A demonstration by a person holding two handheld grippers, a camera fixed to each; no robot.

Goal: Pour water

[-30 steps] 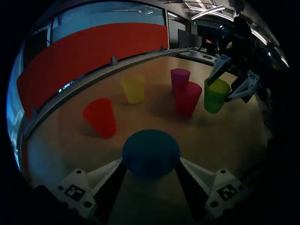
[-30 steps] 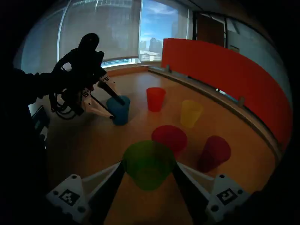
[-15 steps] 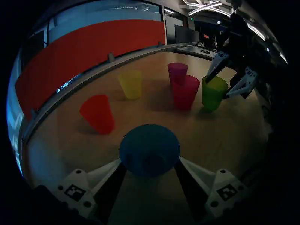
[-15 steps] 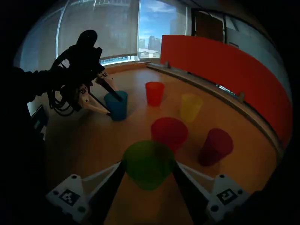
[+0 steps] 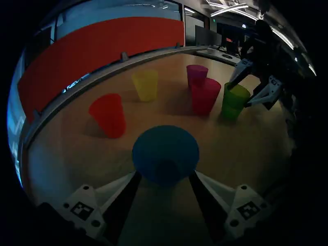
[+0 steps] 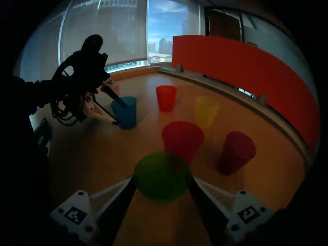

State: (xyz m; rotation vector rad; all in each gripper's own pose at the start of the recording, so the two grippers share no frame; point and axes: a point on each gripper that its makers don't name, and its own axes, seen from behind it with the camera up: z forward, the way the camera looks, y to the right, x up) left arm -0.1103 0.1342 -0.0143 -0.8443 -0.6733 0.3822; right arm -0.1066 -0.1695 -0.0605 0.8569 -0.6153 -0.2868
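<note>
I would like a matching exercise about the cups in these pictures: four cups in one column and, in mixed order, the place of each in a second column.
Cups
1. blue cup
2. green cup
3. yellow cup
4. magenta cup

Places
A. between the fingers of the right gripper
B. just behind the red cup, as seen in the left gripper view
C. standing free, beside the orange cup
D. between the fingers of the left gripper

Pairs: 1-D, 2-A, 3-C, 4-B
</note>
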